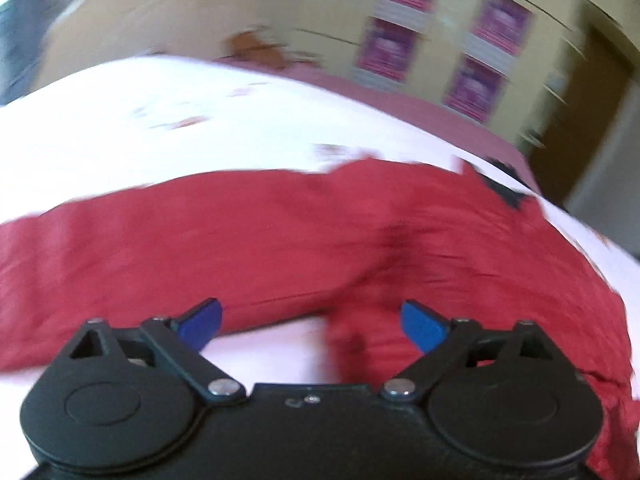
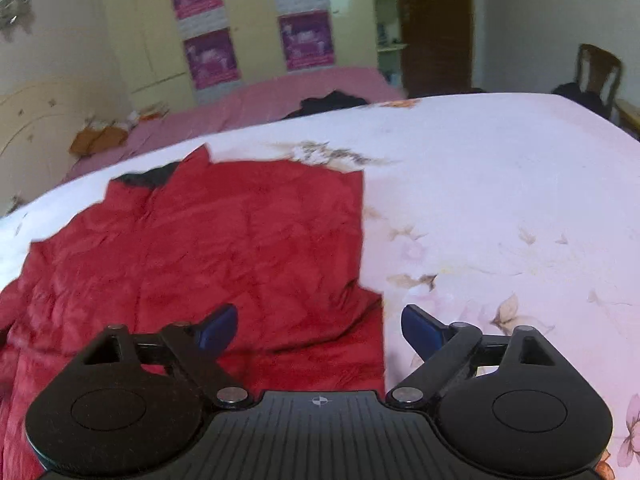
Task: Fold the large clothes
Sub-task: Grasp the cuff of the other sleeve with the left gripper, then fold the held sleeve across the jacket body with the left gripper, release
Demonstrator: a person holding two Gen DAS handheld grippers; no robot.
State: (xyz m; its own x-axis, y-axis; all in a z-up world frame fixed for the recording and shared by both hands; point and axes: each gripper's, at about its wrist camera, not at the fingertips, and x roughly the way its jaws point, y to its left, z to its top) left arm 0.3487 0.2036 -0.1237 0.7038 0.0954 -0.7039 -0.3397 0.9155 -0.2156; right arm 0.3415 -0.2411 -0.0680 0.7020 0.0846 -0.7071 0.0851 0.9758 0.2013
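- Lying spread on the bed (image 2: 500, 184), the red jacket (image 2: 224, 240) showed a dark collar (image 2: 150, 176) at its far end.
- The left tongs (image 1: 312, 324) hung spread over the jacket's near edge, pinching nothing.
- The right tongs (image 2: 320, 328) were spread too, above its right edge.
- Purple posters (image 2: 308, 40) lined the cupboard beyond.

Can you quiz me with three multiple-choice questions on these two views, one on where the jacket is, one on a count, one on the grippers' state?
1. Where does the red jacket lie?
A. on the floral bedspread
B. on the chair
C. on the floor

2. How many purple posters hang on the wardrobe?
A. two
B. four
C. six

3. How do the left gripper and right gripper stand?
A. both shut on cloth
B. one shut
C. both open

Answers: 1 A, bedspread shows around the jacket; 2 B, two rows of two; 3 C, blue fingers apart, holding nothing.
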